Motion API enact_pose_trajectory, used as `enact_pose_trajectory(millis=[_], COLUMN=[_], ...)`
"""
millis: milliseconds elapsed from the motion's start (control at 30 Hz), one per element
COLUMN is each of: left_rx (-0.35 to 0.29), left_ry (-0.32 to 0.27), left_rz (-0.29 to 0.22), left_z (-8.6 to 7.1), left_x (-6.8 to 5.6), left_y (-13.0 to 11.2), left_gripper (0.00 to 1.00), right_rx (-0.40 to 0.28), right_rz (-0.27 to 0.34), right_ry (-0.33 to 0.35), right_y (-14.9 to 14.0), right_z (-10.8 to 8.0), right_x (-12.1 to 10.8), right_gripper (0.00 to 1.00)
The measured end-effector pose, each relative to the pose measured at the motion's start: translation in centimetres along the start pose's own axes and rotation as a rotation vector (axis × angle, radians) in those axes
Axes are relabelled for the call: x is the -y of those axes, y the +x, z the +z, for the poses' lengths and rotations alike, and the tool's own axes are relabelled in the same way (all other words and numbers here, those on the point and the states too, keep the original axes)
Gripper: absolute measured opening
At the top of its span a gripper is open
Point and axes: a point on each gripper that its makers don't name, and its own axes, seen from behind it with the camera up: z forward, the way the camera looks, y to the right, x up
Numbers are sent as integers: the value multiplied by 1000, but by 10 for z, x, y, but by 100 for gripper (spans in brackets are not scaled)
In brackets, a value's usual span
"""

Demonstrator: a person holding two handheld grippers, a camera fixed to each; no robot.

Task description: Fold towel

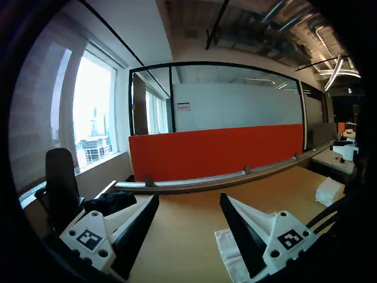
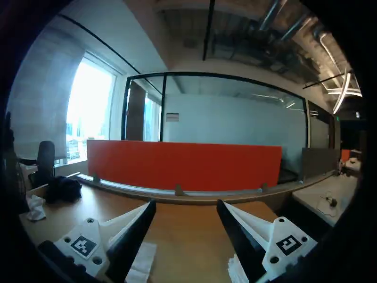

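In the left gripper view my left gripper (image 1: 188, 224) is open above the wooden desk (image 1: 188, 245), nothing between its fingers. A white towel (image 1: 228, 252) lies flat on the desk under its right finger. A folded white towel stack (image 1: 329, 191) sits at the far right. In the right gripper view my right gripper (image 2: 186, 226) is open too, held over the desk (image 2: 188, 236). A white towel edge (image 2: 141, 262) shows below its left finger and another white towel piece (image 2: 235, 271) below its right finger.
An orange divider panel (image 1: 217, 151) runs along the desk's back edge. A black chair (image 1: 61, 184) and a dark bundle (image 1: 110, 200) stand at the left. In the right gripper view a dark bundle (image 2: 63, 187) and a crumpled white cloth (image 2: 35, 207) lie at the left.
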Motion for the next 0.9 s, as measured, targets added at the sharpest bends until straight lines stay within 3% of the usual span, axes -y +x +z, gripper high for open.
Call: enact_pose_trajectory(millis=[400,700,900], left_rx=[88,140,180], left_ry=[-178,-278,-346], left_rz=[15,85,106], left_z=[3,3,0], left_x=[-33,-50,-64], left_y=[-10,-25,-40], left_gripper=[96,96,96], right_rx=[98,174,221], right_rz=[-88,-154,-183], right_ry=[218,330,413], right_y=[-7,-21,-34], right_z=[-2,-5,-11], right_x=[46,67,83], right_gripper=[100,100,100])
